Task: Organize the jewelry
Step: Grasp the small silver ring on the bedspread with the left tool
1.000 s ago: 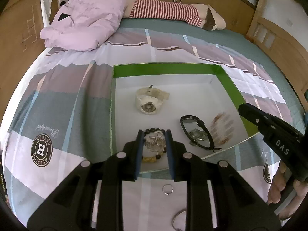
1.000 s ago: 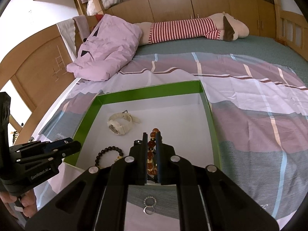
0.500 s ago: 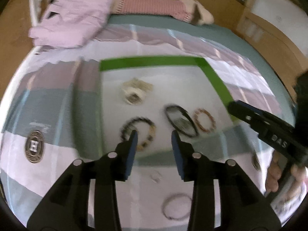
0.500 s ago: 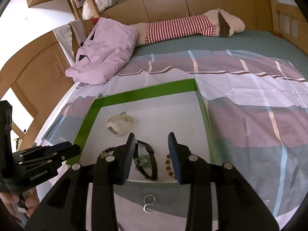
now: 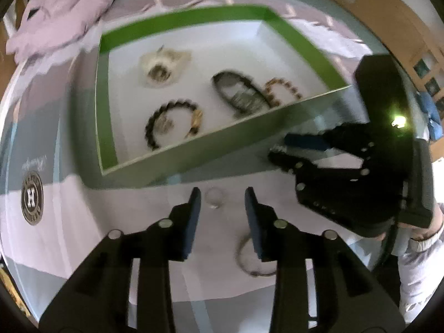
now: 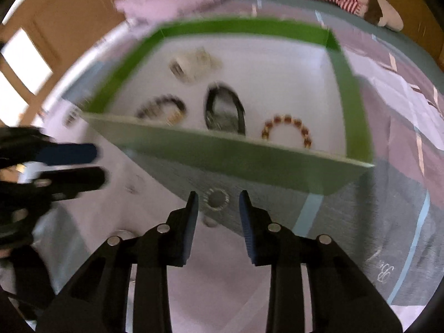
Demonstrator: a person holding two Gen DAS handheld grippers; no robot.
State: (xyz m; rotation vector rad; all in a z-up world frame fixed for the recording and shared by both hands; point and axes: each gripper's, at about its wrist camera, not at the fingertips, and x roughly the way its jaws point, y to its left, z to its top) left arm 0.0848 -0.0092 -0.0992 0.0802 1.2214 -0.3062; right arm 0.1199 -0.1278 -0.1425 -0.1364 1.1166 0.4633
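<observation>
— What's on the left?
— The left gripper (image 5: 220,197), jaws parted after closing slightly, a small ring (image 5: 213,197) lying loose between them on the bedspread (image 5: 69,222).
— And right?
— The right gripper (image 6: 217,199), likewise parted around a sparkly ring (image 6: 216,199), below the green tray (image 6: 249,27) of bracelets.

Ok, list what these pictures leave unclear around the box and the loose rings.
- Left wrist view: bangle on the bedspread is partly behind the left tool.
- Right wrist view: black bead bracelet is cut by the green box front wall.
- Both views: motion blur hides the sparkly ring's detail.
</observation>
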